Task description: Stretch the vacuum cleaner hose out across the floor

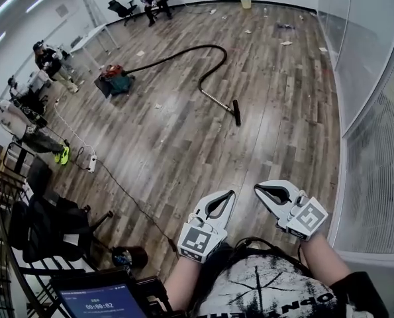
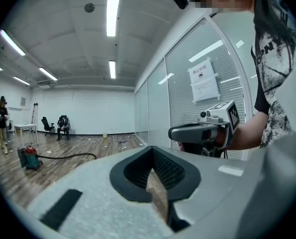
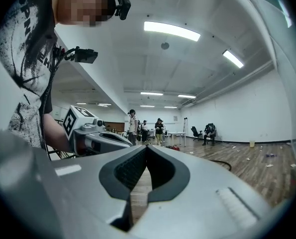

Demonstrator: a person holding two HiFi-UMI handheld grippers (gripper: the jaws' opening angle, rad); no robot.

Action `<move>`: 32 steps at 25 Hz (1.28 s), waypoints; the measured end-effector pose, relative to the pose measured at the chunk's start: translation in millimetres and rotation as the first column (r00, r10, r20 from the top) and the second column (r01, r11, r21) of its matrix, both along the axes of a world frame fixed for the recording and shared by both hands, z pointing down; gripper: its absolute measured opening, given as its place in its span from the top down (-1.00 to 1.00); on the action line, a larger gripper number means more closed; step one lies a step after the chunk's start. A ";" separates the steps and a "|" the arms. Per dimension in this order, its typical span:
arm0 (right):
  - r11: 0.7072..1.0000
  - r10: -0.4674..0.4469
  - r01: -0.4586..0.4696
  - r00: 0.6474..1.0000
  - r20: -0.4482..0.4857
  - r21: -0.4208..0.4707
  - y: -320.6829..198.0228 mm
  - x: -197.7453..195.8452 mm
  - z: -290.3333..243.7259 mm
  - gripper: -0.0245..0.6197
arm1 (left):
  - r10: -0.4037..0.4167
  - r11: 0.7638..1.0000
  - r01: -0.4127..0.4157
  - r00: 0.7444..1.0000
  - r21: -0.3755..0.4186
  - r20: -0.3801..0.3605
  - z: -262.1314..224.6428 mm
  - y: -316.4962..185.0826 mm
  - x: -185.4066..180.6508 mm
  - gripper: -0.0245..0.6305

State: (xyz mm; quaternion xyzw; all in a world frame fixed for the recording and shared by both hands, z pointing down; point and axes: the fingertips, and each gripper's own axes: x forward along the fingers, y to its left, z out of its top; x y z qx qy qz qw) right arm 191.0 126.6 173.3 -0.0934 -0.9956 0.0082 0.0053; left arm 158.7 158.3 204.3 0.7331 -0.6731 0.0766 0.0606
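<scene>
The left gripper and right gripper are held pressed together, empty; the vacuum cleaner hose is seen curved toward the floor's far edge.

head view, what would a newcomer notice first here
The black hose loops over the wooden floor mid-room, from the red vacuum cleaner at left to its nozzle. Close to the camera, the left tool and right tool are held side by side, both shut and empty.
</scene>
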 end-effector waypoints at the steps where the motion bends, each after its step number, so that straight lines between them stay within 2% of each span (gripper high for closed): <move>1: 1.000 0.003 -0.003 1.000 -0.007 0.000 -0.3 -1.4 1.3 0.90 | 0.001 1.000 -0.001 1.000 0.003 -0.002 1.4 0.9 -2.1 0.93; 3: 1.000 0.003 -0.003 1.000 -0.012 0.014 1.0 -14.6 5.2 0.90 | 0.008 1.000 -0.008 1.000 0.012 -0.010 1.6 1.5 -15.5 0.93; 7: 0.998 -0.006 0.003 0.999 0.046 0.069 0.6 -63.9 4.8 0.90 | 0.037 0.999 -0.037 0.999 0.015 -0.018 2.4 -2.0 -61.8 0.93; 10: 0.999 0.025 -0.024 1.000 -0.002 0.038 -4.7 -94.9 3.5 0.90 | 0.055 0.998 -0.054 0.998 0.027 -0.020 -1.5 -8.1 -90.2 0.93; 17: 0.998 0.053 -0.053 0.999 -0.001 0.042 -8.6 -164.2 16.4 0.90 | 0.073 0.997 -0.072 0.997 0.028 -0.040 5.5 -3.7 -165.6 0.93; 21: 0.998 0.069 -0.068 0.996 -0.058 0.011 -5.0 -201.2 11.2 0.90 | 0.071 0.997 -0.070 0.996 0.034 -0.046 0.4 -1.2 -204.1 0.93; 24: 0.998 0.053 -0.052 0.998 -0.028 0.043 -0.7 -230.6 14.4 0.90 | 0.073 0.997 -0.072 0.996 0.023 -0.052 2.1 4.6 -231.0 0.93; 32: 0.998 0.053 -0.052 0.997 -0.059 0.025 8.5 -287.5 28.3 0.90 | 0.099 0.995 -0.098 0.991 0.022 -0.089 16.5 14.3 -275.3 0.93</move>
